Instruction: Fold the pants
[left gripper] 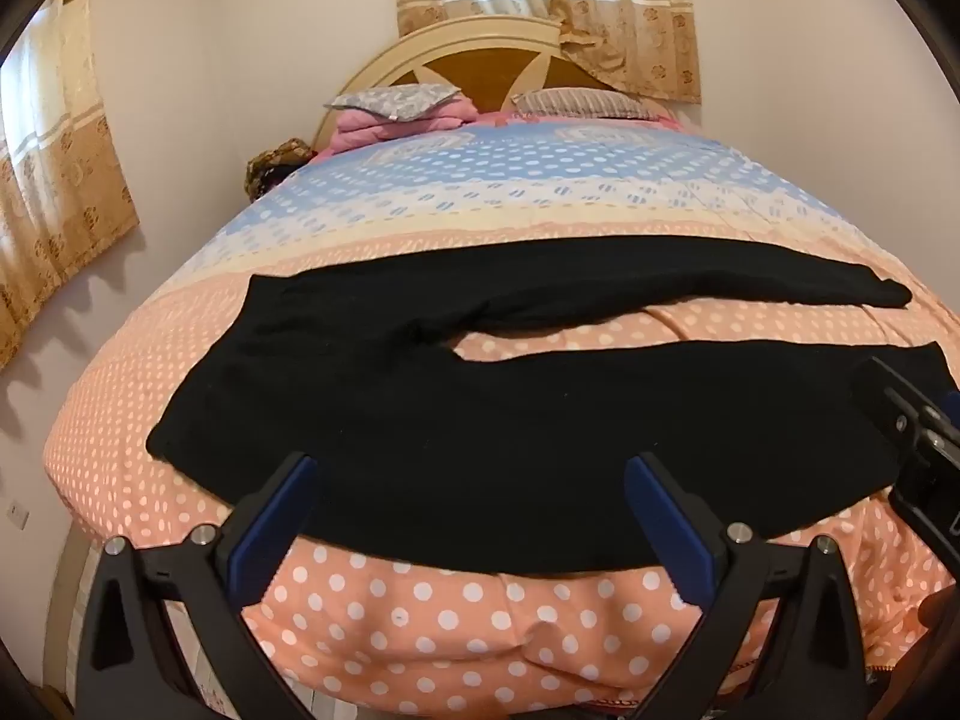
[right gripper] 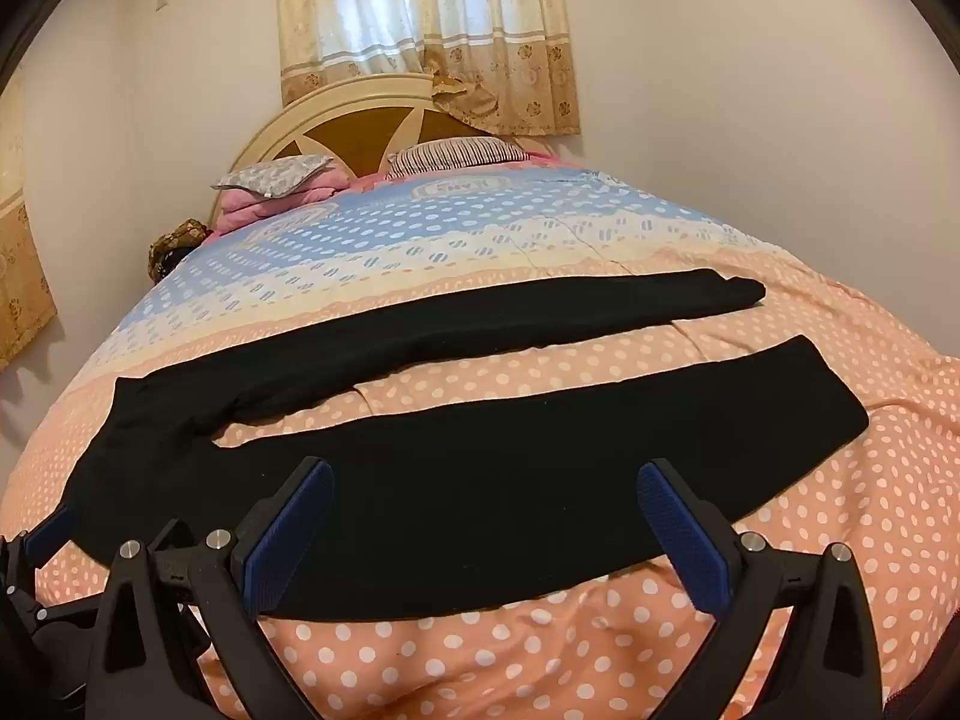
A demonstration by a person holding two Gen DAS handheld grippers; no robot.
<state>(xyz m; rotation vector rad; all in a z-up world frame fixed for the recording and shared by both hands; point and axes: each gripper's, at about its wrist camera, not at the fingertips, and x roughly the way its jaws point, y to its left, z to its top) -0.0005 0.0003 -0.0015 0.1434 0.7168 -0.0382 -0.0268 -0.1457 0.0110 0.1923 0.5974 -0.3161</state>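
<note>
Black pants (left gripper: 480, 420) lie flat across the foot of the bed, waistband to the left and two legs spread apart to the right; they also show in the right wrist view (right gripper: 480, 450). My left gripper (left gripper: 471, 468) is open, hovering over the near leg close to the seat. My right gripper (right gripper: 486, 474) is open over the middle of the near leg. The right gripper's body (left gripper: 918, 456) shows at the right edge of the left wrist view. The left gripper's blue finger (right gripper: 51, 525) shows at the left edge of the right wrist view.
The bed has a polka-dot bedspread (left gripper: 420, 612), peach near me and blue farther away. Pillows (left gripper: 396, 102) and a folded pink blanket lie against the headboard (left gripper: 480, 60). Curtains (right gripper: 420, 30) hang behind. A wall lies left of the bed.
</note>
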